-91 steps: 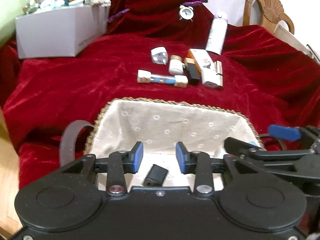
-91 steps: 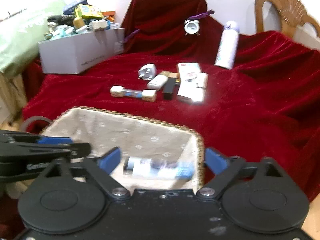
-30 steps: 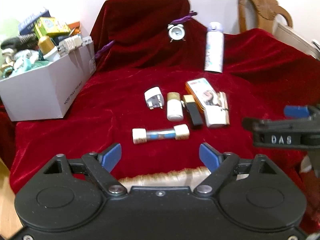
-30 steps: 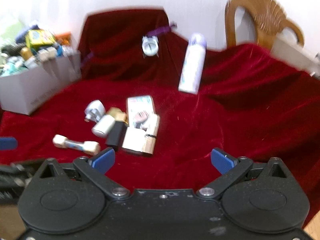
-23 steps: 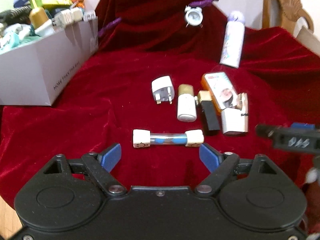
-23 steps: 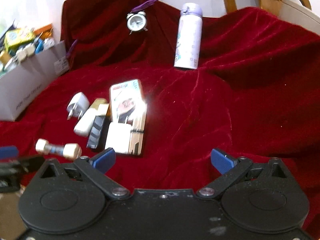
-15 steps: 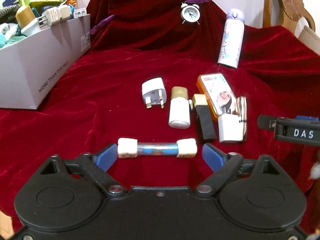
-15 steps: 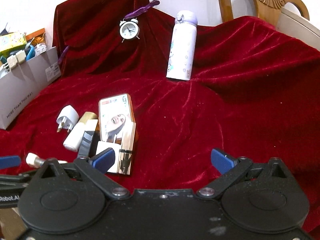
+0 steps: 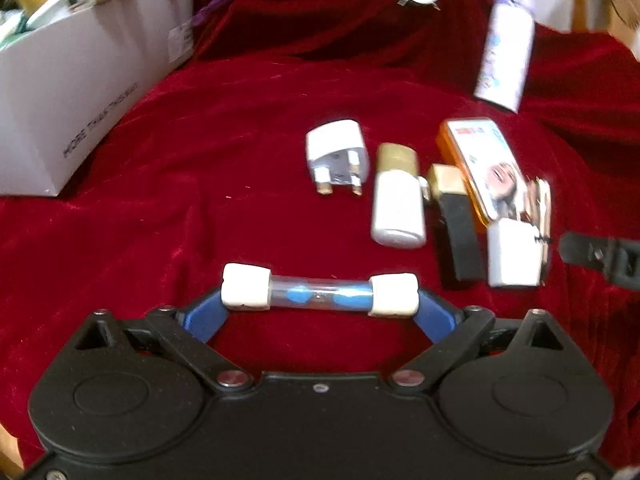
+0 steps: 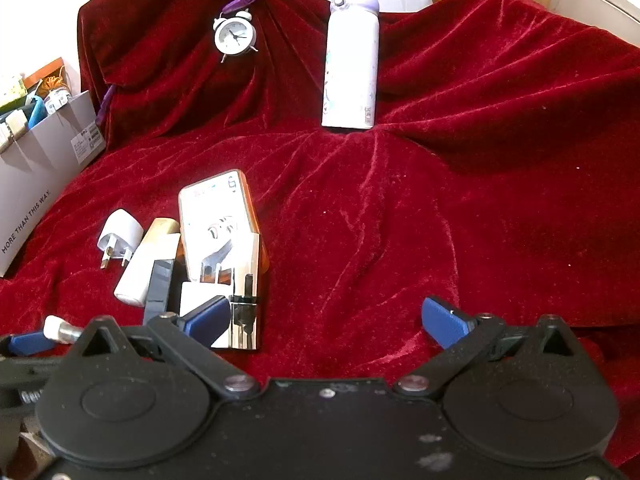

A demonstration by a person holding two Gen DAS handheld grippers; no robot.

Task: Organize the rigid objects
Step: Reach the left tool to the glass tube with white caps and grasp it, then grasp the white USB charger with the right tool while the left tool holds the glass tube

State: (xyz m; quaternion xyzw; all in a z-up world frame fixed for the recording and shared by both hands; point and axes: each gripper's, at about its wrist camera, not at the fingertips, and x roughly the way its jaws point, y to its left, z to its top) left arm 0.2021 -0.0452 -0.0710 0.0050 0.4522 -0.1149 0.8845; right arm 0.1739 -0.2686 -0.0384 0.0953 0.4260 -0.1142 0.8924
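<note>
**Left gripper straddles the sand timer; right gripper wide apart beside the shiny case**

Your left gripper (image 9: 320, 316) points down at the red velvet cloth (image 9: 200, 208). Its jaws are opening, and the sand timer (image 9: 320, 295) lies crosswise between the blue pads (image 9: 204, 316). Each white end cap sits just beside a pad tip; whether they touch, the blur does not let you tell. The timer rests on the cloth, with blue sand visible in its glass tube.

Your right gripper (image 10: 326, 322) has its jaws spread wide with nothing between them. Its left pad hangs in front of the shiny case (image 10: 244, 300).

Beyond the timer lies a cluster: a white plug (image 9: 338, 156) with prongs toward you, a white bottle with a gold cap (image 9: 396, 204), a black bar with a gold end (image 9: 456, 224), and an orange-edged box (image 9: 480, 164) that leans against the shiny case.

A white flask (image 10: 350, 64) stands upright farther back. A small alarm clock (image 10: 234, 36) sits on the draped cloth behind it. A grey cardboard box (image 9: 72, 92), filled with mixed items, stands at the left.
</note>
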